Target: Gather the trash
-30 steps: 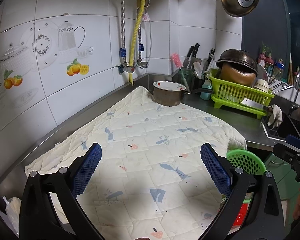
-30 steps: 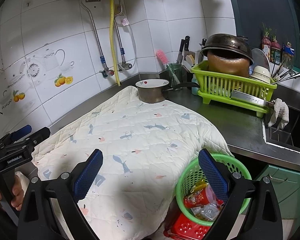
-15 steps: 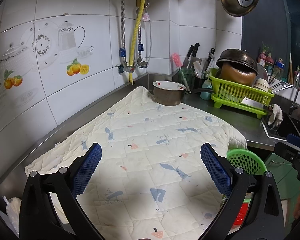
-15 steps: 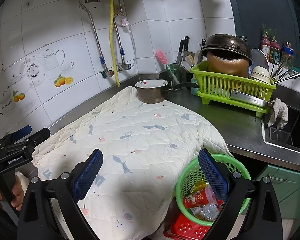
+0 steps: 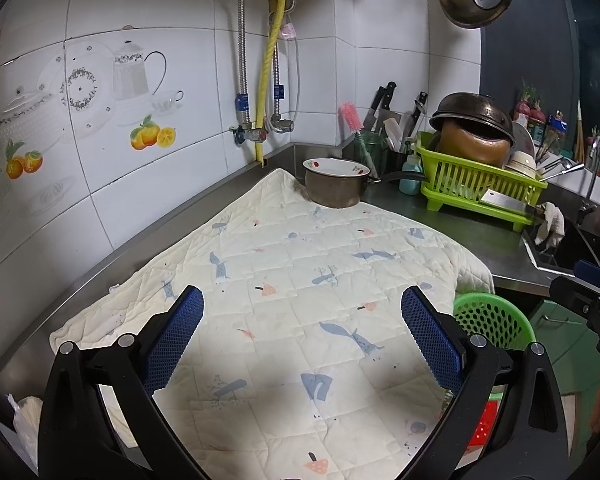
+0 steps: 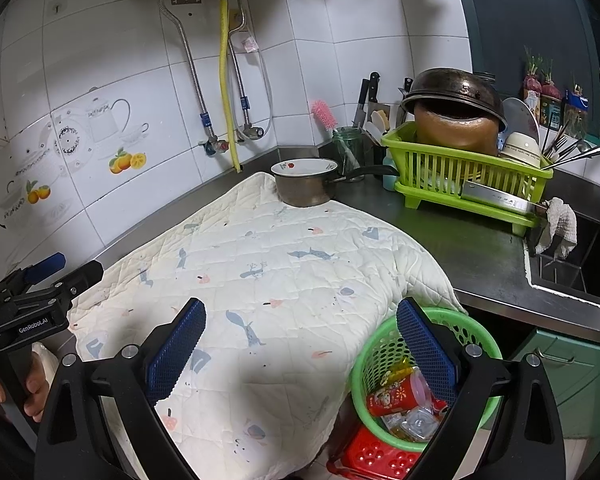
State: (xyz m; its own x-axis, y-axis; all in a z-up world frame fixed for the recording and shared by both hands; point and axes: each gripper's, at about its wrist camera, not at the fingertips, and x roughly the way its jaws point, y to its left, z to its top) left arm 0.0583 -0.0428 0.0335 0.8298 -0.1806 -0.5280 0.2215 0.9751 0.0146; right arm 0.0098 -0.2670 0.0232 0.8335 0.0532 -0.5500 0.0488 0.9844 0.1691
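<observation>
Nothing has shifted over the past second: both the left gripper (image 5: 302, 332) and right gripper (image 6: 302, 338) hover, jaws spread and empty, above the quilted cloth (image 6: 260, 272) on the table, while wrappers (image 6: 396, 396) already fill the green basket (image 6: 480, 336) beside it, suggesting collection is finished.

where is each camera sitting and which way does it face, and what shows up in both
Left wrist: on the left gripper, looking over the white quilted cloth toward the tiled corner; its open fingers show, the right gripper at right.
Right wrist: on the right gripper, further right above the green perforated trash basket; the left gripper shows at left.
Shared: cloth, basket, metal saucepan, lime-green dish rack.
</observation>
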